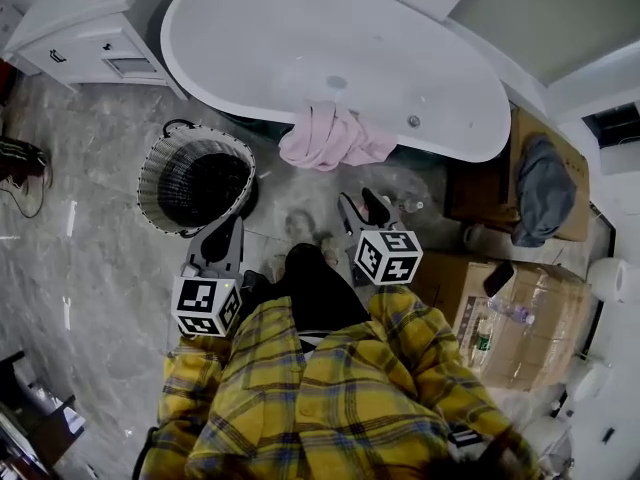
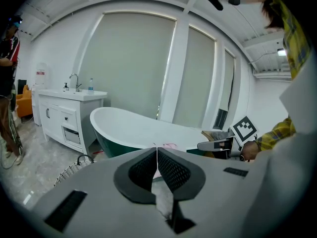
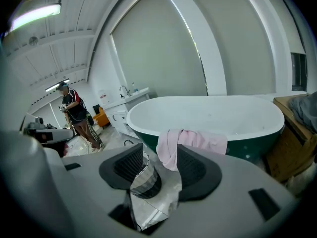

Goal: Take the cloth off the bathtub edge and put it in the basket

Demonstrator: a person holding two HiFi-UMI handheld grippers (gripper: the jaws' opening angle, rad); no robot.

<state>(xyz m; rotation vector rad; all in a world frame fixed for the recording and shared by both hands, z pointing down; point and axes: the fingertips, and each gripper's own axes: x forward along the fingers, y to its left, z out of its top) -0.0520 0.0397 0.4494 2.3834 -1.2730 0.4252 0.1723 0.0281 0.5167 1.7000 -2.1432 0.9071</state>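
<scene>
A pink cloth (image 1: 335, 136) hangs over the near rim of the white bathtub (image 1: 205, 83). Left of it on the floor stands a round wicker basket (image 1: 150, 173) with a dark inside. My right gripper (image 1: 360, 206) hovers just short of the tub, pointing at the cloth (image 3: 190, 140), which lies beyond its jaws. That gripper (image 3: 161, 152) is open, with nothing between its pads. My left gripper (image 1: 232, 226) is by the basket's near right side and is shut (image 2: 156, 150) on nothing. The basket's rim (image 2: 69, 170) shows low at the left of the left gripper view.
A white vanity cabinet (image 1: 90, 28) stands left of the tub. Right of the tub are a wooden crate with a grey garment (image 1: 545, 193) and cardboard boxes (image 1: 520, 308) with a bottle. A person (image 3: 74, 113) stands farther off on the marble floor.
</scene>
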